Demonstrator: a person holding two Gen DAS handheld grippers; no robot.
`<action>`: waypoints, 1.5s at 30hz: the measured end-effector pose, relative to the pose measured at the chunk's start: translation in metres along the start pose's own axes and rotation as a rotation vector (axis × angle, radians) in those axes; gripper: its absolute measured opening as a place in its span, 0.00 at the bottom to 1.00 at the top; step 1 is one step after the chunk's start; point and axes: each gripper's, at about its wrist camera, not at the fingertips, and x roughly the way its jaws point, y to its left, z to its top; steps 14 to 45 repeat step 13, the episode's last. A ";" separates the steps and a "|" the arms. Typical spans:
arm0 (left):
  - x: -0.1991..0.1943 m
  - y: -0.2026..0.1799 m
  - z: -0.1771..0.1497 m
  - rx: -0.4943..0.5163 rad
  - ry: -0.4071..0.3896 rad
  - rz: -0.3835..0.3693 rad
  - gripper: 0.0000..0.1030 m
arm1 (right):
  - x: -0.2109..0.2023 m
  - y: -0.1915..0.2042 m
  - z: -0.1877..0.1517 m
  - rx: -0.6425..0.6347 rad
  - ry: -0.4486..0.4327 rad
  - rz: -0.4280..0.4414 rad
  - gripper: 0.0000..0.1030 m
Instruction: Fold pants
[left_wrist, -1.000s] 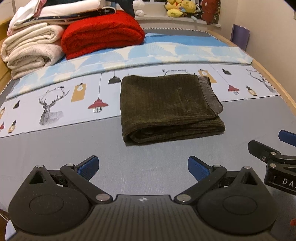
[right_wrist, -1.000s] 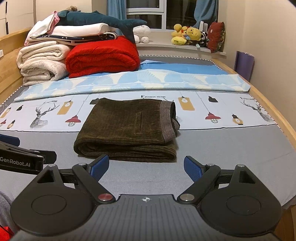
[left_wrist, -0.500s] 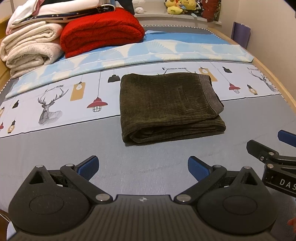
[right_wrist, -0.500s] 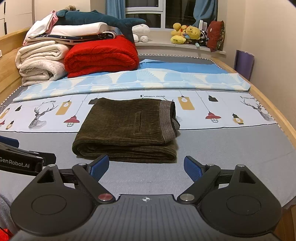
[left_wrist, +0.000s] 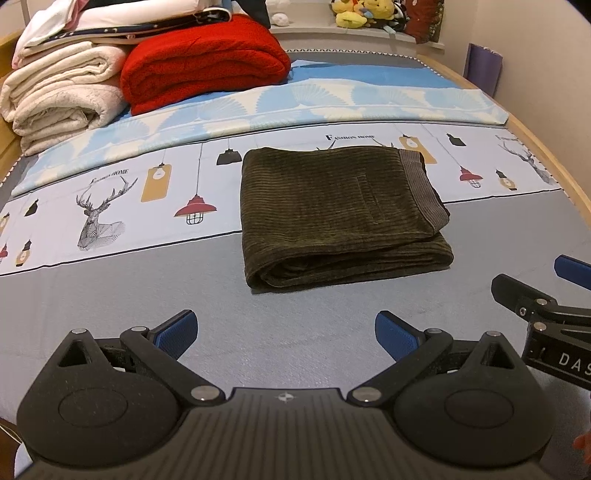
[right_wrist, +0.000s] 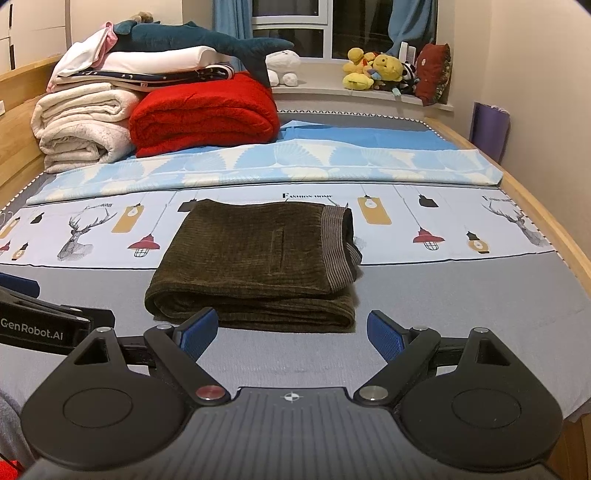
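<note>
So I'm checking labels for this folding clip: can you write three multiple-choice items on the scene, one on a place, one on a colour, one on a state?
1. Where do the pants lie?
A. on the bed, ahead of both grippers
B. on the windowsill
C. on top of the blanket stack

2. What colour is the folded blanket beside the cream ones?
A. green
B. red
C. purple

3. How do the fingers of the left gripper and the right gripper stand?
A. both shut on the pants
B. one shut, one open
C. both open, holding nothing

Answers: 1 A, the folded pants rest on the sheet in front of the fingers; 2 B, it is bright red; 3 C, each pair stands wide apart over bare sheet.
</note>
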 end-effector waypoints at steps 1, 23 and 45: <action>0.000 0.000 0.000 0.001 0.000 -0.001 0.99 | 0.000 0.000 0.000 0.000 0.000 0.001 0.86; 0.000 -0.003 0.002 0.013 -0.021 0.015 0.99 | 0.007 0.004 0.004 0.003 0.004 0.014 0.86; 0.000 -0.003 0.002 0.013 -0.021 0.015 0.99 | 0.007 0.004 0.004 0.003 0.004 0.014 0.86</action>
